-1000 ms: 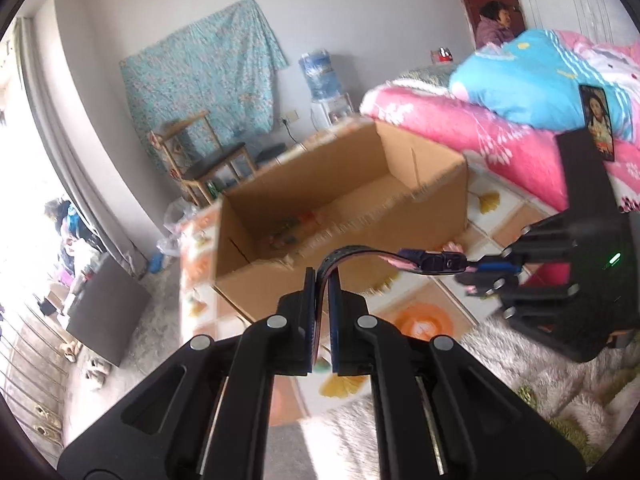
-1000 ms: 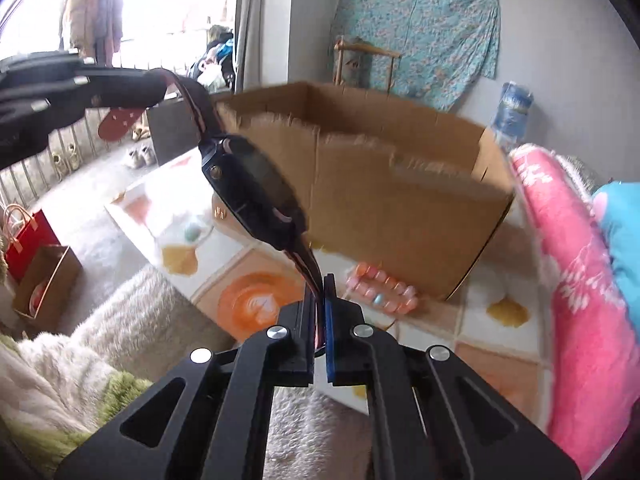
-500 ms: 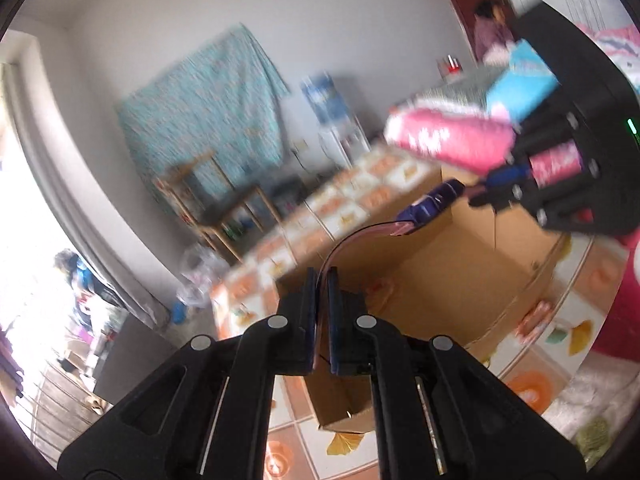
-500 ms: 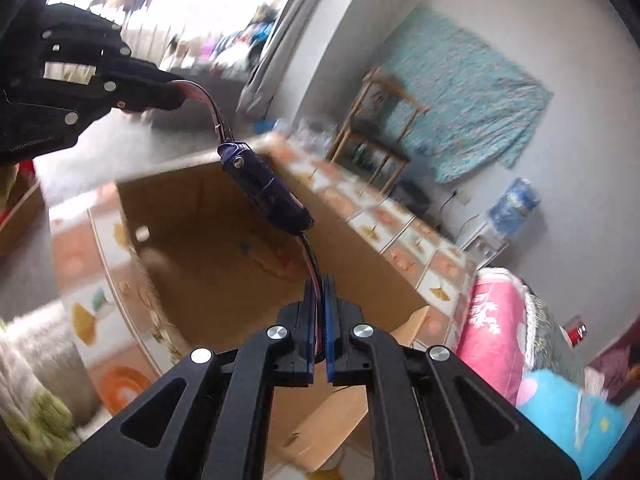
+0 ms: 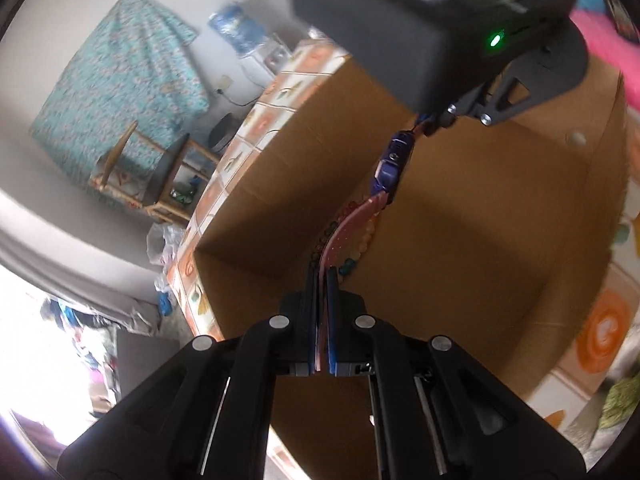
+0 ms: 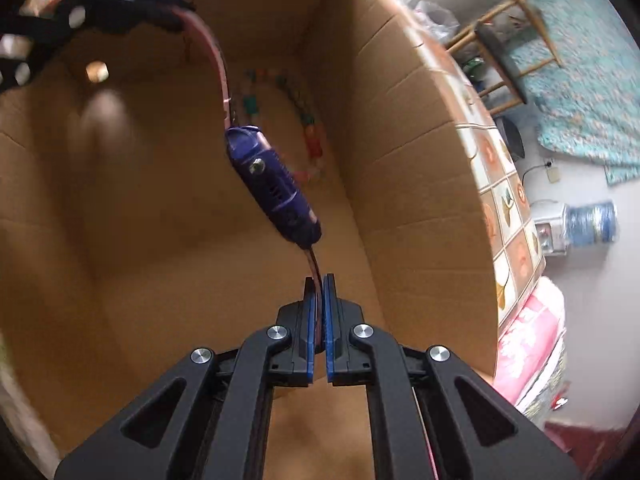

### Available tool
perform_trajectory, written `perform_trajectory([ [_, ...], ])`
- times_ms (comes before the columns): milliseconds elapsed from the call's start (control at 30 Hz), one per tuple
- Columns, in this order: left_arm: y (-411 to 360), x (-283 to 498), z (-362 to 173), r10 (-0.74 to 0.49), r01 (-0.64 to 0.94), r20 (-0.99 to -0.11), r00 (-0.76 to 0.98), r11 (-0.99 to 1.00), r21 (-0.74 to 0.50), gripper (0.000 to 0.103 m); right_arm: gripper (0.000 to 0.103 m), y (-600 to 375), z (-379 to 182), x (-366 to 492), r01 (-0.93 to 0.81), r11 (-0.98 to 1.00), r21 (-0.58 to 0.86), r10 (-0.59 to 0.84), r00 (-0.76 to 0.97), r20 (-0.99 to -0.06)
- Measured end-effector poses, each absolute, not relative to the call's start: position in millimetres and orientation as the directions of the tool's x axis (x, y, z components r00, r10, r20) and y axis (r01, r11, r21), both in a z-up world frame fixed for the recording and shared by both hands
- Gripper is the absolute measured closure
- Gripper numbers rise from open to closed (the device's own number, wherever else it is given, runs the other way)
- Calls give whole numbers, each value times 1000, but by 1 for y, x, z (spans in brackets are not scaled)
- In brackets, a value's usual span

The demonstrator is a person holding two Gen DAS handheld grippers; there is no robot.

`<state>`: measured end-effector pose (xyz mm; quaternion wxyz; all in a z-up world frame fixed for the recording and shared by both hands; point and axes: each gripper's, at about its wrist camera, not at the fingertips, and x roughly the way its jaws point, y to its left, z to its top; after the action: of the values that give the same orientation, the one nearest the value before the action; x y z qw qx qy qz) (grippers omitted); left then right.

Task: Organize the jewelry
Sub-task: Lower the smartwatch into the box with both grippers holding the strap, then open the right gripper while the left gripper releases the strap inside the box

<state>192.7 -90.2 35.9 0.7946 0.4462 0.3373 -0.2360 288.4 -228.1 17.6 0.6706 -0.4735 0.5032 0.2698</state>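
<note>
In 1 s I'd swung the watch (image 6: 272,184) from beside the cardboard box (image 6: 400,128) to over its inside, near the far corner w/ the bead necklace (image 6: 308,132). Left gripper (image 5: 320,280) & right gripper (image 6: 319,280) each clamped a strap end; release next, I'd judge.
</note>
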Motion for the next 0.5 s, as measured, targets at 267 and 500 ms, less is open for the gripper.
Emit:
perform_trajectory([
  [267, -113, 188, 5, -47, 686, -707, 705, 298, 664, 99, 97, -236, 10, 307, -842, 378, -385, -177, 342, -923],
  [500, -110, 205, 2, -24, 771, -809, 587, 323, 549, 94, 89, -250, 24, 307, -840, 428, -332, -144, 300, -943],
])
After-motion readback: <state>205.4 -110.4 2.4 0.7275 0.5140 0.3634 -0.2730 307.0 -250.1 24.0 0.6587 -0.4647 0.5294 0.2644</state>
